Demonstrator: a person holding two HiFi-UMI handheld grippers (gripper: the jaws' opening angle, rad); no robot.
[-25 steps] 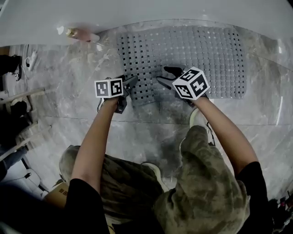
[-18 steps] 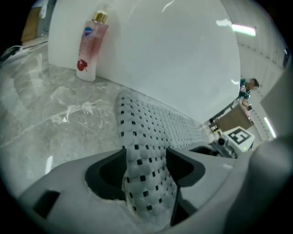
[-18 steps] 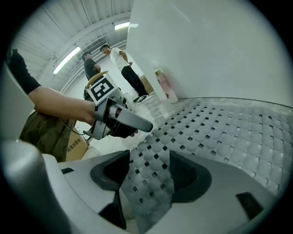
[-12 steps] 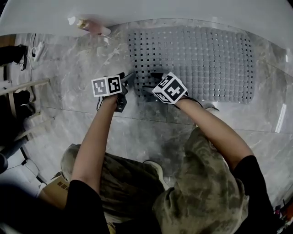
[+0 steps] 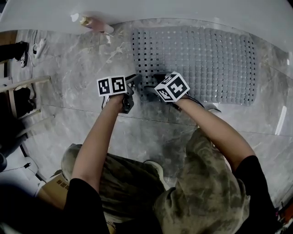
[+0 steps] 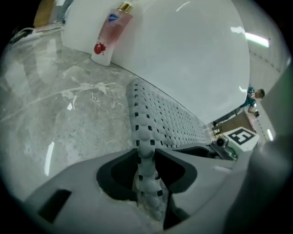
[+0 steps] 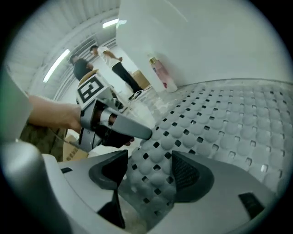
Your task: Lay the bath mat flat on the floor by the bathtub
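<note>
The grey perforated bath mat (image 5: 197, 59) lies spread on the marble floor along the white bathtub (image 5: 160, 11). My left gripper (image 5: 132, 83) is at the mat's near-left corner. Its jaws have just been closing, and in the left gripper view (image 6: 146, 160) they pinch the raised edge of the mat (image 6: 169, 119). My right gripper (image 5: 153, 86) sits just right of it, its jaws having just been opening. In the right gripper view (image 7: 149, 171) they stand wide over the mat (image 7: 229, 119) without pressing it. The left gripper's fingers (image 7: 132, 130) show there too.
A pink bottle (image 5: 94, 23) stands on the floor against the tub, left of the mat (image 6: 110, 34). Cables and stool legs (image 5: 23, 87) lie at far left. A cardboard box (image 5: 57, 187) sits behind my knee. People stand in the background (image 7: 105, 59).
My right gripper slid left along the mat's near edge to the corner, beside the left one. The left gripper shifted slightly right onto the corner and closed on it.
</note>
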